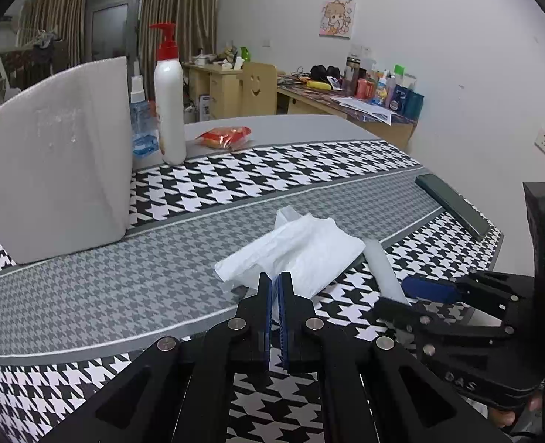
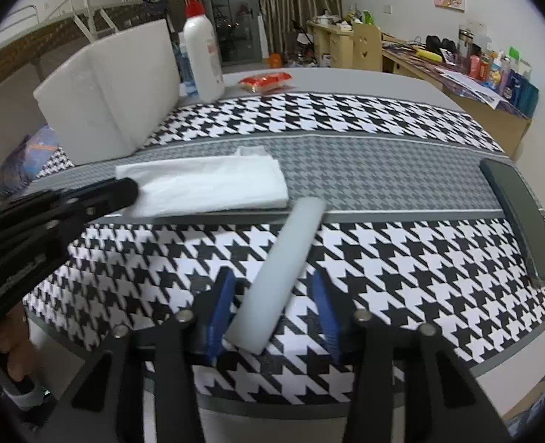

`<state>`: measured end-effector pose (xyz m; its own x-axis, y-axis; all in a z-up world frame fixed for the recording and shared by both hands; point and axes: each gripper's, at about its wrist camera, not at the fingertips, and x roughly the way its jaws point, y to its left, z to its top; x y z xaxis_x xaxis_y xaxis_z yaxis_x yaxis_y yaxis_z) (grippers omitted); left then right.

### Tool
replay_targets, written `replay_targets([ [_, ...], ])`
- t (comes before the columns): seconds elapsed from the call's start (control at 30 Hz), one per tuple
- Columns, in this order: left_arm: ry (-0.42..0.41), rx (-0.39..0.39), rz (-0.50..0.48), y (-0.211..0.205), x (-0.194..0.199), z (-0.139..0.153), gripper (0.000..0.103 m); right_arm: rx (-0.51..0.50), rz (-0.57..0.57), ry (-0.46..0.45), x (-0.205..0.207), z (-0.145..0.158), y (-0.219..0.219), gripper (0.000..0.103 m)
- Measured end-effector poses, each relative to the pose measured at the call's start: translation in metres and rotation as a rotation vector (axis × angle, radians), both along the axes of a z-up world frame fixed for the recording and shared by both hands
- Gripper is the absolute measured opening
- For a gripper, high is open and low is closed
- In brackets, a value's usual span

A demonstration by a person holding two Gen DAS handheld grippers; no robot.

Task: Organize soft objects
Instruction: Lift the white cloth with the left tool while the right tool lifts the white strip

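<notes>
- Left gripper [image 1: 275, 281]: jaws closed together at near edge of white plastic bag [image 1: 290, 249]; whether they pinch it, cannot tell.
- Right gripper [image 2: 270, 288]: jaws partly open, astride foam tube [image 2: 283, 258], pads not pressing.
- Bag and tube lie on checked tabletop [image 2: 383, 258].

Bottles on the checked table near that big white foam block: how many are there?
2. A tall white pump bottle with a red top stands beside the foam block; a smaller clear blue spray bottle stands between them. Others may be hidden behind the block.
</notes>
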<state>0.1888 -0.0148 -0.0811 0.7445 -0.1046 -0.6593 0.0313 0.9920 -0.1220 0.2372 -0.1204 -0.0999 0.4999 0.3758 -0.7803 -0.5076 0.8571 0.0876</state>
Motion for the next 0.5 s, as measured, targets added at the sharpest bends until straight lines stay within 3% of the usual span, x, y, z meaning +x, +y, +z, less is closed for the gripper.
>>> replay_targets([
  [0.23,0.013,-0.012,-0.067,-0.005,-0.003,-0.003,0.004,-0.027,-0.017,-0.003,0.0,0.0,0.002,0.023],
  [0.4,0.017,0.01,-0.083,-0.008,-0.006,-0.004,0.004,0.03,-0.03,0.012,0.001,0.003,-0.007,0.014],
  [0.43,0.018,0.017,-0.086,-0.009,-0.006,-0.003,0.007,0.035,-0.031,0.014,0.001,0.003,-0.008,0.014],
  [0.5,0.019,0.061,-0.09,-0.013,-0.009,-0.003,0.023,0.034,-0.042,0.011,0.001,0.004,-0.01,0.014],
])
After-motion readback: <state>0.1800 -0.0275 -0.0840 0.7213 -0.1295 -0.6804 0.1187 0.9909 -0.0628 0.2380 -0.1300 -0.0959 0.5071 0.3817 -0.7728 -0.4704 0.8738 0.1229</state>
